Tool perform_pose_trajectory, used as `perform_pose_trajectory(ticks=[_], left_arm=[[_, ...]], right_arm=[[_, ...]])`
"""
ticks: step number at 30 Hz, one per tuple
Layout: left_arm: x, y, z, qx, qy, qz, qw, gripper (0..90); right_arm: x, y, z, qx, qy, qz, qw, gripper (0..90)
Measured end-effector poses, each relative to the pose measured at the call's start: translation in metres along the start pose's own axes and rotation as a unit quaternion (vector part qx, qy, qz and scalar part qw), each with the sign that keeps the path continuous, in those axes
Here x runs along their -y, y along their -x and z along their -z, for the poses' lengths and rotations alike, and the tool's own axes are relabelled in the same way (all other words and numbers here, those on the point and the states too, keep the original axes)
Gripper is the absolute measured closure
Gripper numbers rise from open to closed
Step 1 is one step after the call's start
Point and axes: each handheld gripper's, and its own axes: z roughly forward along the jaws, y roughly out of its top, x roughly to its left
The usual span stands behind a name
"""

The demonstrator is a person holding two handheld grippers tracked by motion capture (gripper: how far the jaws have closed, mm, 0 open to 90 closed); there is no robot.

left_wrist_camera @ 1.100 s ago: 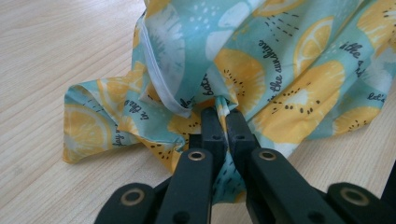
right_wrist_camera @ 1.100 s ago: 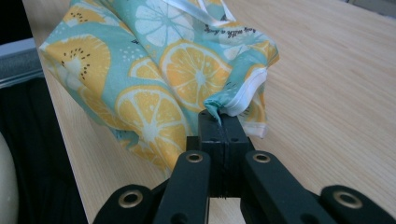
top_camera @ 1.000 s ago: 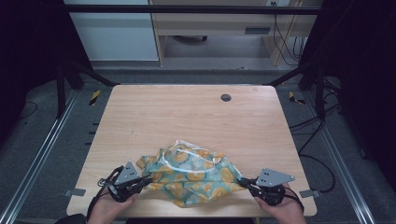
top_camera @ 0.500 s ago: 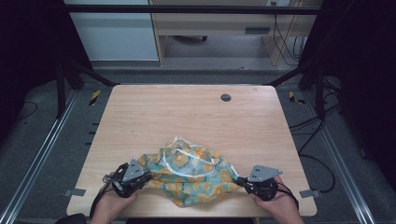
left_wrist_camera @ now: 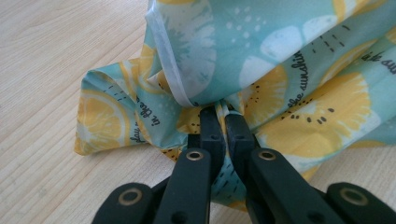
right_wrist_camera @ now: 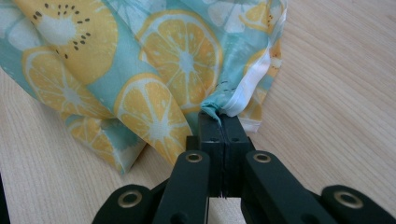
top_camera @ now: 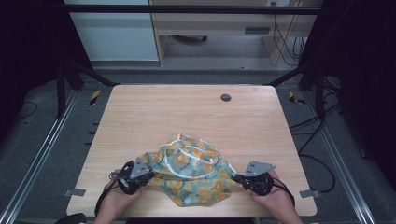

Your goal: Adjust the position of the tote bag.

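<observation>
A crumpled teal cloth [top_camera: 194, 170] printed with orange and lemon slices and edged in white lies near the front of the wooden table [top_camera: 187, 116]. My left gripper [top_camera: 148, 176] is shut on its left end; in the left gripper view the jaws pinch a bunched fold of the cloth [left_wrist_camera: 261, 70] at the left gripper's tips [left_wrist_camera: 223, 112]. At the cloth's right end my right gripper [top_camera: 239, 178] is also shut. The right gripper view shows the right gripper [right_wrist_camera: 220, 117] clamping the white-hemmed edge of the cloth [right_wrist_camera: 154, 70]. A hand holds each gripper at the table's front edge.
A small round dark grommet [top_camera: 226, 97] sits in the tabletop near the far edge. Metal frame rails [top_camera: 42, 154] run along both sides of the table, and cables [top_camera: 313, 126] lie on the floor at the right.
The right gripper has moved a little leftward and toward the front edge with the cloth end, so the cloth bunches more. The left gripper has hardly moved.
</observation>
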Motion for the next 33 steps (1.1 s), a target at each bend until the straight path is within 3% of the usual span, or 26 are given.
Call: perform_pose_trajectory(ticks=[9,13,15,18,22,27,33], left_arm=[[0.0,0.001,-0.001,-0.002,-0.006,0.0,1.0,88.6],[0.001,0.001,-0.001,0.004,-0.005,0.011,0.9999,86.4],[0.0,0.002,0.001,0.0,-0.005,0.016,0.9999,79.0],[-0.001,0.001,0.007,-0.006,0.012,0.037,0.9992,58.7],[-0.001,0.002,0.019,0.012,0.046,0.064,0.9968,36.0],[-0.004,0.003,0.035,0.023,0.083,0.082,0.9929,24.7],[-0.027,0.0,0.056,0.03,0.113,0.087,0.9894,22.0]], right_arm=[[0.001,0.0,0.0,0.007,-0.008,-0.003,0.9999,90.0],[0.001,-0.001,0.001,0.009,-0.008,-0.005,0.9999,88.8],[0.002,-0.001,0.001,0.018,-0.009,-0.007,0.9998,80.9],[0.002,0.0,0.007,0.038,0.0,-0.026,0.9989,63.7],[0.003,0.002,0.02,0.05,0.029,-0.055,0.9968,42.0],[-0.002,0.0,0.035,0.056,0.035,-0.069,0.9954,22.0],[-0.031,-0.007,0.058,0.049,0.053,-0.06,0.9955,20.5]])
